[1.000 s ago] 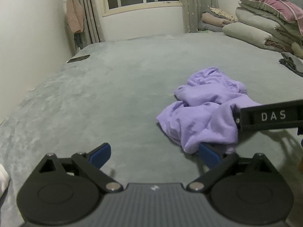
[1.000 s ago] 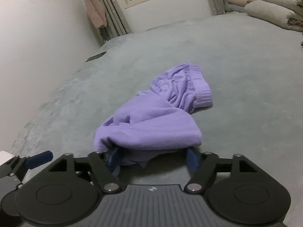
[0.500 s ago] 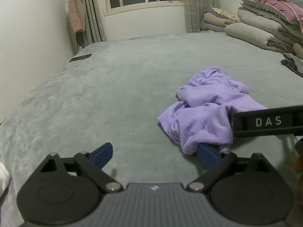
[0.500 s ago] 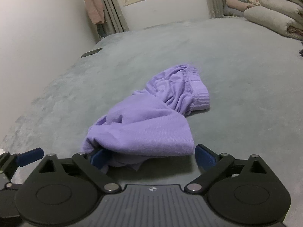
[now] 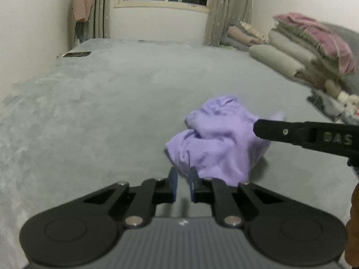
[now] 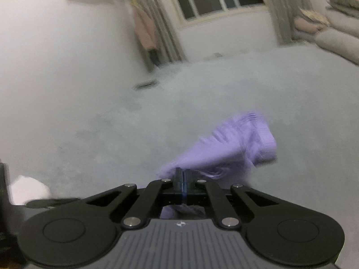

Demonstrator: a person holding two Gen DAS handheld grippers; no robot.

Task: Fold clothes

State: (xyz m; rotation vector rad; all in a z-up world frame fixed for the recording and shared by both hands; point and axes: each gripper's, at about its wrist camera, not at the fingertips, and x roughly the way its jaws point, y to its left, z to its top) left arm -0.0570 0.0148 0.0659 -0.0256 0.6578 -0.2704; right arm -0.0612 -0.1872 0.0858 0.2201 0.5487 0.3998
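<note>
fabric first: the crumpled lilac knit garment [image 5: 215, 143] lies bunched on the grey plush bed cover [image 5: 101, 112], and both my claws sit at the garment's near edge. my left gripper [image 5: 182, 180] is closing, its blue pads nearly together at the garment's near-left hem; a sliver of gap shows, and i cannot tell whether any cloth is caught in it. my right gripper [image 6: 182, 179] is pressed together on a fold of the garment, with cloth visible under the linkage behind the pads. from that claw the garment runs away and to the right, its long axis slanting toward the ribbed band [image 6: 262, 139] at the far end. i judge the next move turns on drawing the two pinched points apart along the near edge. the right view is smeared with blur, so the exact fold held is unclear, and the garment's shape, sleeves or legs, stays hidden in the bunching.
</note>
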